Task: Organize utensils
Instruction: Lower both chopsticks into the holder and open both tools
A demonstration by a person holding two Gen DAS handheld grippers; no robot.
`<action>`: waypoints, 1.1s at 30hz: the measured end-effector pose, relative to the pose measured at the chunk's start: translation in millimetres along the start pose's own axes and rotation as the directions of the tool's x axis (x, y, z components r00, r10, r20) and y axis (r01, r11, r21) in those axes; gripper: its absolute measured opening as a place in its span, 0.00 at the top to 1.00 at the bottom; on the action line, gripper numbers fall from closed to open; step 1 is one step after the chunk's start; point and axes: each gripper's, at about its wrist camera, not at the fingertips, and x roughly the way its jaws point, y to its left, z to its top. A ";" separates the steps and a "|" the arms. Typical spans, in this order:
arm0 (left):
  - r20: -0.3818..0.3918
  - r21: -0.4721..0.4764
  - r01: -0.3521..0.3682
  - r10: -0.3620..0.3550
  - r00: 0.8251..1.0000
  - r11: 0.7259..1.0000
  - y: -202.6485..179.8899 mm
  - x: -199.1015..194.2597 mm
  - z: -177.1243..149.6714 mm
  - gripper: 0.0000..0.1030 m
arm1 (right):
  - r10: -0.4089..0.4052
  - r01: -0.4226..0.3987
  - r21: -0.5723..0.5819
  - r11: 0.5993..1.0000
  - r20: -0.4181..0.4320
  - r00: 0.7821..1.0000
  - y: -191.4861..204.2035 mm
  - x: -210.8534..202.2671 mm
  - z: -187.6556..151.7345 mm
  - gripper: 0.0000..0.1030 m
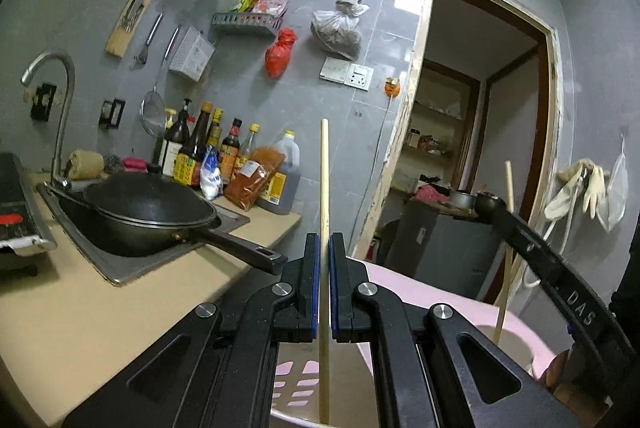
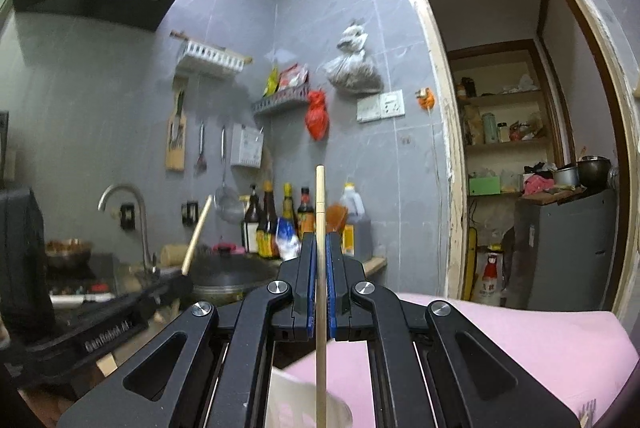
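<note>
Chopsticks are what both hands carry: one pale wooden chopstick point(image 1: 324, 188) stands upright, pinched between the blue pads of the left black two-finger gripper point(image 1: 324, 256), whose jaws are drawn tight against the stick, its lower end hanging down over a pink slotted plastic basket point(image 1: 298, 384). A second pale wooden chopstick point(image 2: 320, 212) stands just as upright in the right black two-finger gripper point(image 2: 320, 260), jaws likewise pressed closed on it; its lower end reaches down in front of a whitish container point(image 2: 296, 400) at the edge of the pink surface. From the left camera the right gripper shows off to the right, with its stick slanting down into a pale cup point(image 1: 504, 340). From the right camera the left gripper sits low on the left, its stick tilted.

Behind, a black wok with a long handle point(image 1: 152, 212) rests over the steel sink point(image 1: 120, 268) set in the beige counter point(image 1: 100, 312), beside a curved chrome tap point(image 1: 60, 100). Dark sauce bottles point(image 1: 200, 148) crowd the grey tiled wall.
</note>
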 end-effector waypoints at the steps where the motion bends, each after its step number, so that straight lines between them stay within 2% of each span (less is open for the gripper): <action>1: -0.007 0.005 0.003 -0.003 1.000 1.000 -0.6 -0.5 -1.0 0.98 | 0.003 -0.003 -0.008 1.000 -0.014 1.000 0.4 -1.0 -3.2 0.98; 8: -0.056 0.020 0.012 -0.011 0.998 1.000 -0.1 -6.9 -6.2 0.96 | 0.013 -0.013 0.009 1.000 -0.091 0.996 -3.5 -1.2 -11.8 0.96; 10: -0.066 0.015 0.018 -0.017 0.998 1.000 1.3 -8.1 -6.2 0.95 | 0.015 -0.013 0.023 1.000 -0.101 0.995 -4.9 -2.0 -12.0 0.93; 13: -0.080 -0.001 0.024 -0.024 0.997 1.000 2.8 -12.2 -6.0 0.88 | 0.020 -0.016 0.038 0.999 -0.108 0.994 -6.0 -4.4 -10.9 0.83; 15: -0.086 -0.026 0.036 -0.038 0.996 0.999 4.5 -16.2 -4.5 0.75 | 0.023 -0.018 0.047 0.999 -0.105 0.994 -7.0 -7.9 -8.9 0.83; 20: -0.108 -0.045 0.033 -0.037 0.993 0.998 0.2 -24.9 4.1 0.71 | 0.011 -0.005 0.057 0.998 -0.089 0.996 -12.2 -21.3 1.4 0.77; 22: -0.116 -0.041 0.038 -0.042 0.992 0.998 -5.7 -28.4 7.7 0.65 | -0.003 0.007 0.058 0.998 -0.082 0.997 -15.6 -28.7 5.8 0.65; 24: -0.115 -0.033 0.042 -0.045 0.992 0.999 -12.4 -33.0 9.5 0.54 | -0.018 0.023 0.063 0.998 -0.074 0.997 -21.0 -39.7 10.3 0.56; 26: -0.106 -0.012 0.049 -0.050 0.993 0.999 -24.3 -39.7 11.1 0.50 | -0.037 0.041 0.059 0.997 -0.071 0.997 -25.8 -50.2 13.0 0.53; 27: -0.105 0.001 0.045 -0.044 0.994 0.999 -30.4 -42.3 11.2 0.45 | -0.047 0.051 0.054 0.997 -0.073 0.996 -27.8 -54.8 14.2 0.48; 28: -0.103 0.016 0.036 -0.034 0.994 0.999 -36.9 -44.6 11.2 0.43 | -0.069 0.073 0.045 0.996 -0.076 0.995 -31.3 -62.5 15.8 0.34; 30: -0.095 0.040 0.027 -0.023 0.995 0.999 -48.4 -48.3 10.4 0.31 | -0.111 0.113 0.038 0.993 -0.067 0.992 -38.3 -78.4 17.2 0.17; 33: -0.080 0.092 0.008 -0.001 0.997 0.996 -70.6 -55.1 6.0 0.20 | -0.166 0.167 0.010 0.986 -0.060 0.984 -46.3 -99.0 18.5 0.13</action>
